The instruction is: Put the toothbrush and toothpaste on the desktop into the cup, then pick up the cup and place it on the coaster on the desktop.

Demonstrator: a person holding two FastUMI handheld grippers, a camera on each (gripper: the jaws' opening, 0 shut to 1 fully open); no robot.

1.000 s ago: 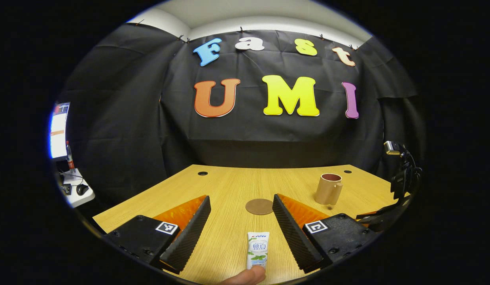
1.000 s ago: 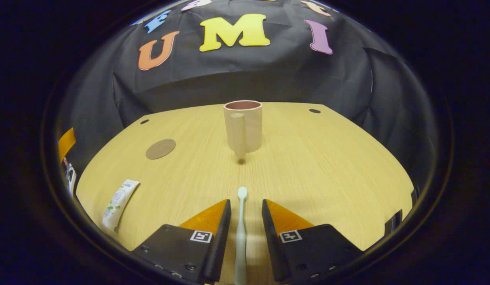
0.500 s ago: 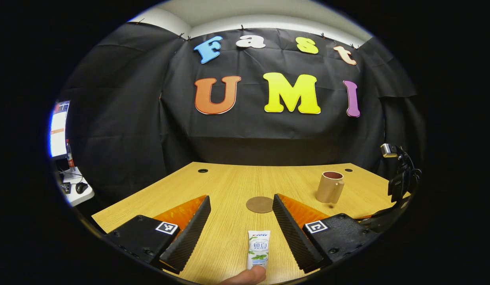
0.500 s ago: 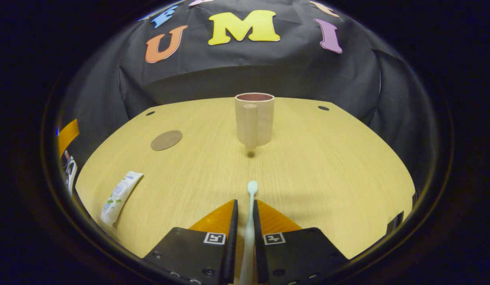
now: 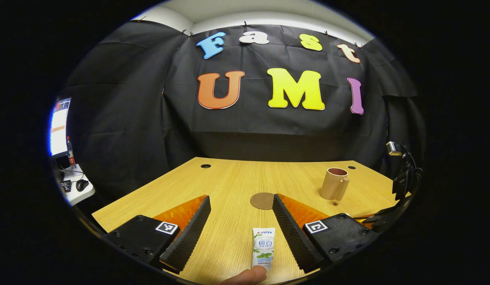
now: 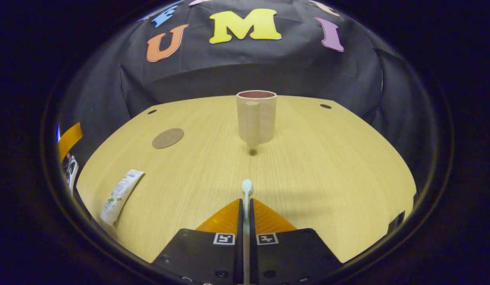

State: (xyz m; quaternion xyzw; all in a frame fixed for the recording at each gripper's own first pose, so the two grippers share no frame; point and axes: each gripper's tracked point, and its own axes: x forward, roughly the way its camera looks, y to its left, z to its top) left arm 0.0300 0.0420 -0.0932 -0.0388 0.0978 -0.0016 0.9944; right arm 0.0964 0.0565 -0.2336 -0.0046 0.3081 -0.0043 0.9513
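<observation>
Right gripper (image 6: 246, 202) has its two fingers pressed together on the toothbrush (image 6: 246, 187), whose head pokes out past the fingertips and points toward the cup (image 6: 256, 117). That cup stands upright on the wooden desk (image 6: 328, 166), handle facing the camera, well beyond the brush. Off to the left lies the round coaster (image 6: 168, 137), flat and bare, and nearer the desk's left edge rests the toothpaste (image 6: 121, 194) tube.

Over on the left gripper (image 5: 241, 211), the fingers stand wide apart above the desk (image 5: 229, 182), gripping nothing. The toothpaste (image 5: 263, 247) lies flat between them, closer to the right-hand finger but touching neither. A fingertip (image 5: 246, 276) shows at the tube's near end. The coaster (image 5: 262, 200) sits just ahead, with the cup (image 5: 334, 183) farther right.
</observation>
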